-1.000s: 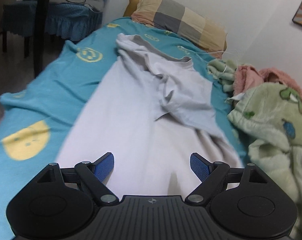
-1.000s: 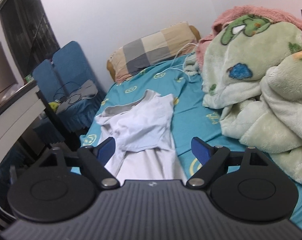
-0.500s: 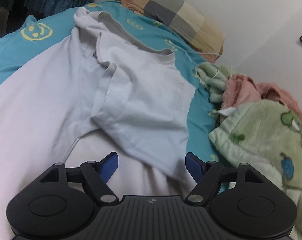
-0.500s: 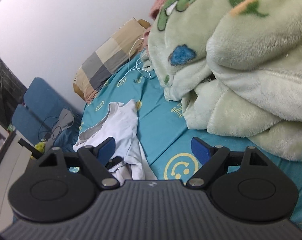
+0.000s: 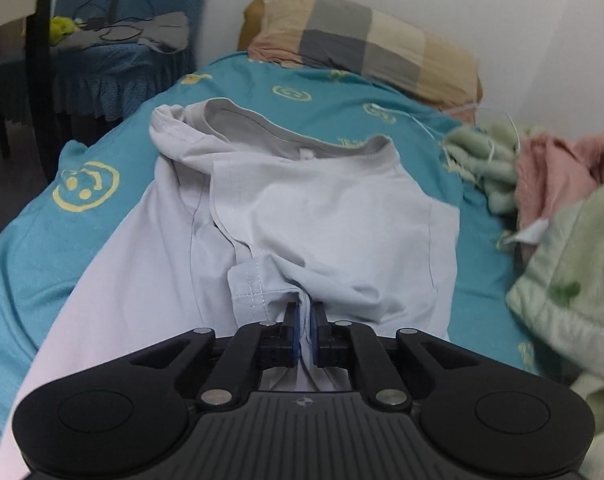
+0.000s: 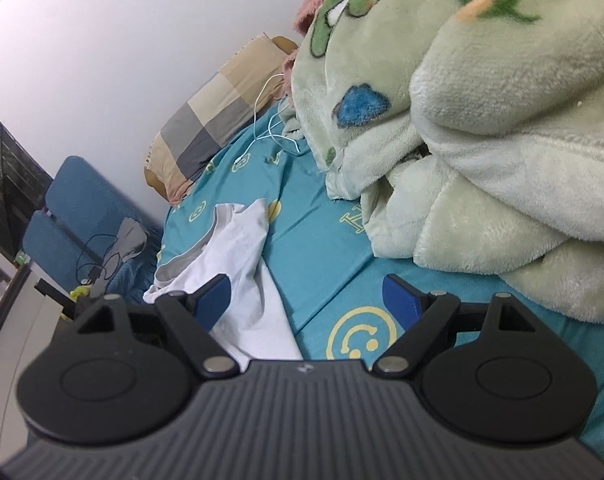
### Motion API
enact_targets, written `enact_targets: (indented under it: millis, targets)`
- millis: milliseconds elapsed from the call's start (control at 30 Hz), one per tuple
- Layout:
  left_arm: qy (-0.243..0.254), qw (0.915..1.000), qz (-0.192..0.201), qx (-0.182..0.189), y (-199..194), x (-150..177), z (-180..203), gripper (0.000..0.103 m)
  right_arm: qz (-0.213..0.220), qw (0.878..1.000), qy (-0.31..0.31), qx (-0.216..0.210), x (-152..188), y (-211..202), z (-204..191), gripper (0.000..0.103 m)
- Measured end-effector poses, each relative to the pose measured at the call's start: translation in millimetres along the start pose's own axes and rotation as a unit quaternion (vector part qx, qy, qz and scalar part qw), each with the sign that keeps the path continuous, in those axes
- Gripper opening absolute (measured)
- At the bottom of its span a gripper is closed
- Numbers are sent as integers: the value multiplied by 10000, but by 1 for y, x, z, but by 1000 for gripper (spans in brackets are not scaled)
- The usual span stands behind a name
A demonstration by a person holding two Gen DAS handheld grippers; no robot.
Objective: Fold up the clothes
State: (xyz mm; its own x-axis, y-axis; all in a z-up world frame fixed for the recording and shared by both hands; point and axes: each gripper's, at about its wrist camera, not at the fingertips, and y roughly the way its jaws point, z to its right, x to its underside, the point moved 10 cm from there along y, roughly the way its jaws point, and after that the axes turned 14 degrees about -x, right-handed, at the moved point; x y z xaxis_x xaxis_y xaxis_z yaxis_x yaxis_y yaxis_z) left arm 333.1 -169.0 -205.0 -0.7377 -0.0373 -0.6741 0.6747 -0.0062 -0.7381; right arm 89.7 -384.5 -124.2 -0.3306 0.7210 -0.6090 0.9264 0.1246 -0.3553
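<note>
While my left gripper [image 5: 306,326] is closing its 2 blue pads on a bunched fold of the smooth white T-shirt [image 5: 302,216] straight ahead, my right gripper [image 6: 308,300] gapes empty over flat teal sheet [image 6: 322,248]; fluffy green blanket [image 6: 482,120] crowds its right.

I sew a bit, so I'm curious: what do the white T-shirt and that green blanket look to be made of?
White T-shirt: thin, matte knit, probably cotton jersey; it creases softly and shows stitched hems and a ribbed grey collar.
Green blanket: thick, fuzzy fleece or plush, likely synthetic; its surface looks napped and it piles in fat, rounded folds.
</note>
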Motion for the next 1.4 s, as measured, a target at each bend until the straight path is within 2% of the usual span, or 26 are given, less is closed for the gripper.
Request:
enact_targets:
  millis: [100, 233, 400, 500, 600, 667, 800, 900, 1067, 1167, 1267, 1333, 1400]
  targets:
    - [157, 9998, 7, 131, -30, 13, -2, 36, -138, 9995, -258, -104, 0, 3, -10, 85]
    - [338, 9985, -69, 421, -88, 48, -3, 48, -487, 9968, -555, -321, 5, 1, -22, 85]
    - [573, 9916, -361, 1105, -165, 121, 17, 49, -375, 9959, -721, -398, -7, -21, -26, 85]
    - [513, 9828, -774, 1593, -192, 168, 36, 46, -134, 9982, -485, -324, -18, -35, -12, 85]
    - [674, 9741, -1036, 1892, -206, 199, 57, 45, 29, 9997, -124, -211, -25, -43, 6, 85]
    - [860, 9727, -1046, 1882, -209, 212, 67, 45, 135, 9998, 44, -168, -29, -47, 14, 85]
    - [1218, 9721, -1242, 1571, -196, 231, 76, 44, 193, 9998, 62, -59, -29, -44, 21, 85]
    - [1381, 9696, -1332, 1517, -189, 240, 75, 1, 32, 10000, -2, 13, -24, -34, 23, 85]
    - [947, 9672, -1365, 1920, -208, 217, 49, 0, -62, 9999, -94, 13, -20, -30, 21, 85]
    - [393, 9589, -1564, 2335, -231, 196, 13, 0, -56, 10000, -17, 17, -19, -31, 24, 85]
    - [-107, 9528, -1692, 2519, -243, 176, -35, 0, -194, 9998, 13, -44, -14, -26, 22, 85]
    - [-265, 9543, -1773, 2390, -239, 169, -68, 0, -376, 9992, -28, -122, -8, -20, 17, 85]
    - [-267, 9617, -1855, 1999, -223, 169, -98, 1, -572, 9981, -77, -199, 0, -13, 11, 85]
